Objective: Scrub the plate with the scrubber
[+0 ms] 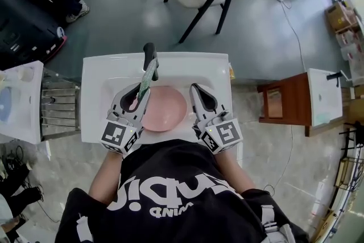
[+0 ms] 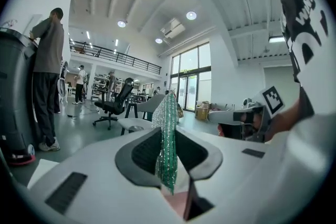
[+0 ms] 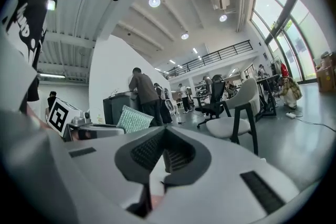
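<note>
**Scrubber gripped on the L, plate waiting in the sink**

L gripper (image 1: 139,88) is seen clamped on the green scrubber (image 2: 168,134). Its jaws are pressed flat on the lower part, and the rest is left standing up past the tips, near the black tap (image 1: 150,57). R gripper (image 3: 163,152) is closed right up, w/ nothing betw. its jaws. Both are held about level over the white sink (image 1: 96,74). The pink plate (image 1: 168,111) is found lying flat in the sink, betw. & below the two grippers. As far as can be told, it's touched by neither.

Handling, as judged: the scrubber is read as thin glittery mesh, so light, soft & floppy. A low pinch w/ a good flap left free is prob. best, so that flap can be wiped across the plate. The plate is judged stiff & smooth, prob. slippery if wet, & breakable if ceramic (material can't be told). It's best taken at the rim on the R side by the empty gripper & steadied while scrubbed. A flat-lying rim may be hard to get under, so a tilt against the sink wall could be needed.
</note>
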Demonstrator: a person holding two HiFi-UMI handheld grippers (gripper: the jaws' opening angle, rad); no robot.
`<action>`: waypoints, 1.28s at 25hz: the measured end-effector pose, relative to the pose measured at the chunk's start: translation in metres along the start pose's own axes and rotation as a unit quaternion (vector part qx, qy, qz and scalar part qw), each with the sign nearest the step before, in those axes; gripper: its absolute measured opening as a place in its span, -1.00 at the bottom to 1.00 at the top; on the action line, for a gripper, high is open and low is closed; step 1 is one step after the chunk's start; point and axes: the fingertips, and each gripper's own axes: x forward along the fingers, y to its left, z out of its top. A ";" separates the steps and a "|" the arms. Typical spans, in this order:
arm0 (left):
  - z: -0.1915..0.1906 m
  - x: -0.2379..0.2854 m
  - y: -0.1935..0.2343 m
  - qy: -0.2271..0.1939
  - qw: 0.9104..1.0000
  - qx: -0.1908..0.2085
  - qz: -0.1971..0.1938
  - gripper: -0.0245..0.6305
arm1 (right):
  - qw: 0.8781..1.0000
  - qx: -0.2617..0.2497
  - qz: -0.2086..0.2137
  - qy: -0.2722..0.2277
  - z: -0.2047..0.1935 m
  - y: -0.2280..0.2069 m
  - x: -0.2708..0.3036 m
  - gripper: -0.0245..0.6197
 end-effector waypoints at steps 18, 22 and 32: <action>0.004 -0.007 0.008 -0.005 0.999 -0.003 0.035 -0.65 | 1.000 -0.010 -0.011 -0.008 0.003 -0.001 -0.001 -0.87; 0.004 -0.011 0.012 -0.008 0.999 -0.006 0.043 -0.65 | 1.000 -0.011 -0.009 -0.007 0.002 0.000 -0.001 -0.87; 0.002 -0.014 0.015 -0.004 0.999 -0.001 0.053 -0.65 | 1.000 -0.012 -0.005 -0.002 -0.001 0.002 -0.001 -0.87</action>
